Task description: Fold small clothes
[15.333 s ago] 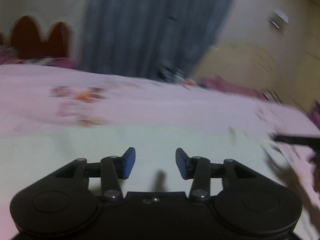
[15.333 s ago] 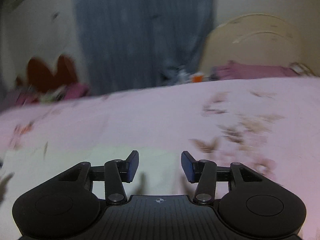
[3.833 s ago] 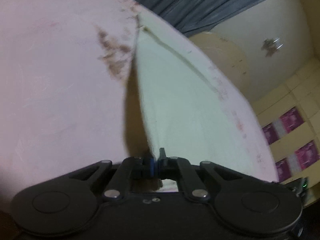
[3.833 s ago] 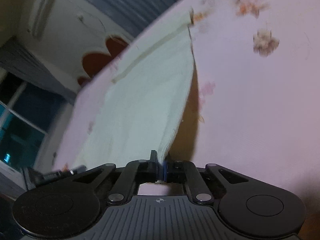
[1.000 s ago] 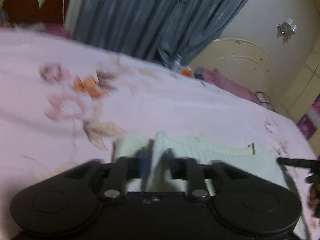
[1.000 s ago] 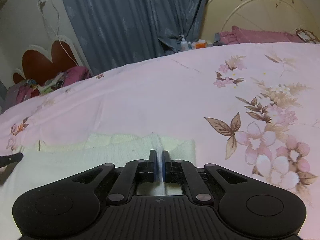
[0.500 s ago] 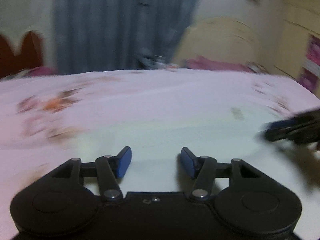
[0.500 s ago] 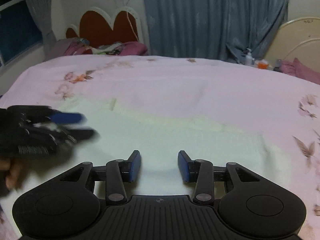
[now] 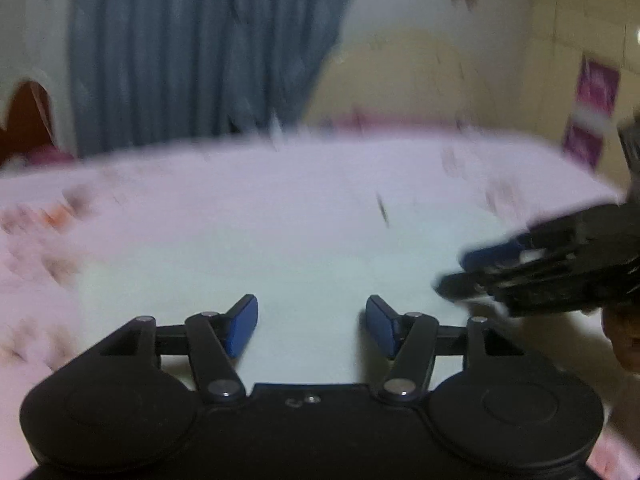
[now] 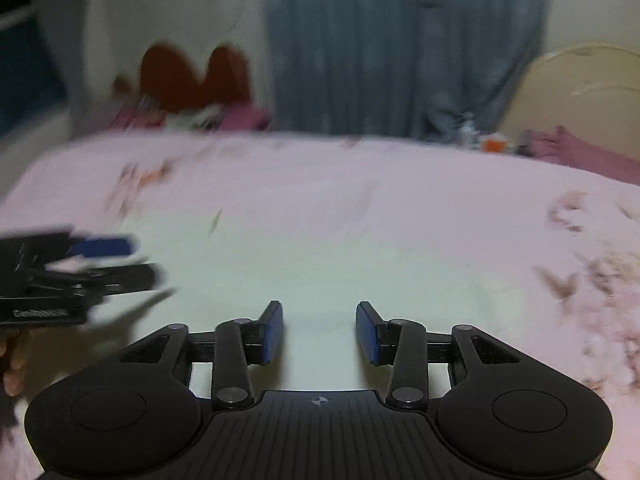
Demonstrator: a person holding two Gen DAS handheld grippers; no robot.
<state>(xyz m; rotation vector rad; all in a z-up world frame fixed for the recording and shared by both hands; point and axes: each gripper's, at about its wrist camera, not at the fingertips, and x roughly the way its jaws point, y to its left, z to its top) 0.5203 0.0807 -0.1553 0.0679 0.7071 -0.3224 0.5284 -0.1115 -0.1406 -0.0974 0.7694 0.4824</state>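
A pale cream-white garment [image 9: 280, 272] lies flat on the pink bed; it also shows in the right wrist view [image 10: 340, 272]. My left gripper [image 9: 311, 326] is open and empty just above the cloth. My right gripper [image 10: 319, 332] is open and empty above the same cloth. The right gripper shows blurred at the right of the left wrist view [image 9: 552, 272]. The left gripper shows blurred at the left of the right wrist view [image 10: 76, 272]. Both views are motion-blurred.
The pink floral bedsheet [image 10: 460, 208] surrounds the garment. A blue-grey curtain [image 10: 400, 48], a red heart-shaped headboard [image 10: 192, 76] and a cream headboard [image 10: 580, 92] stand behind the bed. Small bottles [image 10: 484, 140] sit at the far edge.
Both grippers let go of the folded garment a second ago and stand open. Since half a second ago both have moved slightly over the cloth, and the other gripper looms closer in each view.
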